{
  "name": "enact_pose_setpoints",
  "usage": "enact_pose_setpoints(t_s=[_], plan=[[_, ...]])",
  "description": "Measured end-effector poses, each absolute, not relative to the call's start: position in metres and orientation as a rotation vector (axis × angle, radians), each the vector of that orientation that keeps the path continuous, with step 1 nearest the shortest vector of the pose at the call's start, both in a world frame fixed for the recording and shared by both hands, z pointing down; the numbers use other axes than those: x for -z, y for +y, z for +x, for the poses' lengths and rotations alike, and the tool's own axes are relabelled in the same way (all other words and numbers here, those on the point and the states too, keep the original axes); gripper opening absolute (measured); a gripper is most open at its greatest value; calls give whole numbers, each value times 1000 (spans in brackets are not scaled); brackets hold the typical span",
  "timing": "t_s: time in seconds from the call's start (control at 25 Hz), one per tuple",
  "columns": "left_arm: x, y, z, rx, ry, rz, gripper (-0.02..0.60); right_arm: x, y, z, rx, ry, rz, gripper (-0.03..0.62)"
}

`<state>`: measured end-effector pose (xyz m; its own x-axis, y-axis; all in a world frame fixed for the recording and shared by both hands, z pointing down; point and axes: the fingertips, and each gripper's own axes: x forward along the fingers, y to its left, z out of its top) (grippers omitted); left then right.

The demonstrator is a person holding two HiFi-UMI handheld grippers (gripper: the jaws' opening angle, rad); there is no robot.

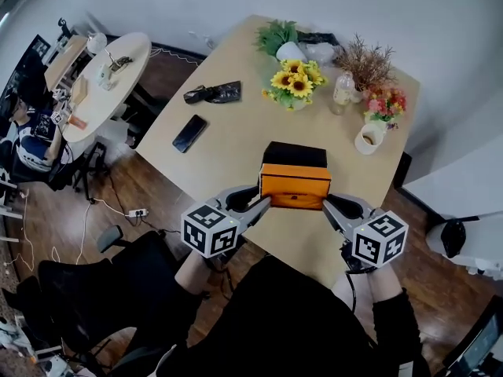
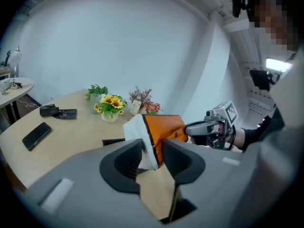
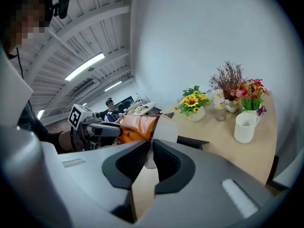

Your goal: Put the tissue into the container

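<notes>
An orange tissue pack (image 1: 295, 187) with white ends hangs between both grippers near the table's front edge. My left gripper (image 1: 263, 203) is shut on its left end, the right gripper (image 1: 327, 203) shut on its right end. Just behind the pack a black box-shaped container (image 1: 295, 155) sits on the table. In the left gripper view the jaws (image 2: 151, 158) pinch the pack's white end (image 2: 137, 137), with the container (image 2: 113, 141) beyond. In the right gripper view the jaws (image 3: 150, 161) clamp the other end of the pack (image 3: 164, 129); the container (image 3: 192, 141) lies behind.
On the wooden table (image 1: 236, 144) lie a black phone (image 1: 189, 133) and a black pouch (image 1: 212, 93) at the left. Sunflowers (image 1: 295, 81), a small bottle (image 1: 343, 89), potted flowers (image 1: 383, 100) and a white mug (image 1: 369, 138) stand at the back right. A black chair (image 1: 102, 289) stands at the lower left.
</notes>
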<state>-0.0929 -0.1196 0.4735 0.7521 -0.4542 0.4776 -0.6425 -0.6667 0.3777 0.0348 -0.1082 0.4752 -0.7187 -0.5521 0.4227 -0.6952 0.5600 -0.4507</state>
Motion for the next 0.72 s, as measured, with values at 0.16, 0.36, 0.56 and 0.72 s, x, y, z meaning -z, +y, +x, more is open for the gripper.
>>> enact_pose_setpoints(t_s=[0.16,0.36,0.56,0.72], plan=[[-484,-141,-98,-482,-761,2414,114,-482,-124,28,-930,-2507,1081,43],[-499,-160,-100,-504,-709,2411,114,-502,-138,25,-971,-2443,1131,44],[-523,-171,-104,-521,-659,2365,114,-522,-146,21,-1012,-2375,1162,44],[-543,-175,-101,-539,-624,2312,114,-538,-150,23,-1046,-2323,1167,44]])
